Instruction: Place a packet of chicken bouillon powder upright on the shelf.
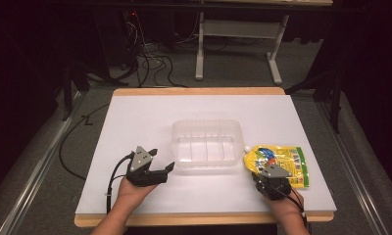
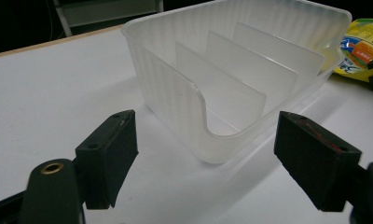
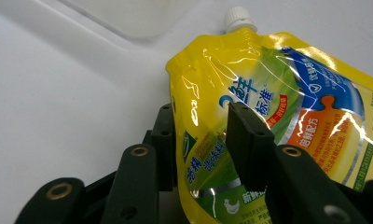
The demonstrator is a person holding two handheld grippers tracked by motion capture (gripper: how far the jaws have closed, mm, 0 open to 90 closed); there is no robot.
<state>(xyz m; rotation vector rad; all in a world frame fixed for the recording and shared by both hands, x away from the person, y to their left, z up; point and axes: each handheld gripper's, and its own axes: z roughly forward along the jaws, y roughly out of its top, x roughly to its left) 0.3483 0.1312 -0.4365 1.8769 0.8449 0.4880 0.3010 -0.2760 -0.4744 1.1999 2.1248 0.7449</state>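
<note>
So the right gripper (image 1: 271,180) is sitting at the near right of the white bench (image 1: 145,112), and its jaws are clamping the edge of a yellow spout pouch (image 1: 282,164); in the right gripper view you can see the pouch (image 3: 268,121) edge pinched between the two black jaws, one jaw pressing on the printed front and the other tucked behind it; the white screw cap (image 3: 238,19) is pointing away from the gripper, toward the clear tub; the pouch is lying flat on the bench just to the right of that tub, with the cap nearly touching the tub's corner.

The left gripper (image 1: 157,172) is hanging out at the near left, jaws spread wide and gripping nothing; it's pointing at the clear plastic organizer bin (image 1: 207,143), which is sitting in the middle of the bench; in the left gripper view the bin (image 2: 231,65) is showing three upright dividers inside and a scooped cut-out in its near wall, with that wall sitting between the two open jaws but not touching them; a bit of the yellow pouch (image 2: 364,46) is peeking out behind the bin's far corner.
</note>
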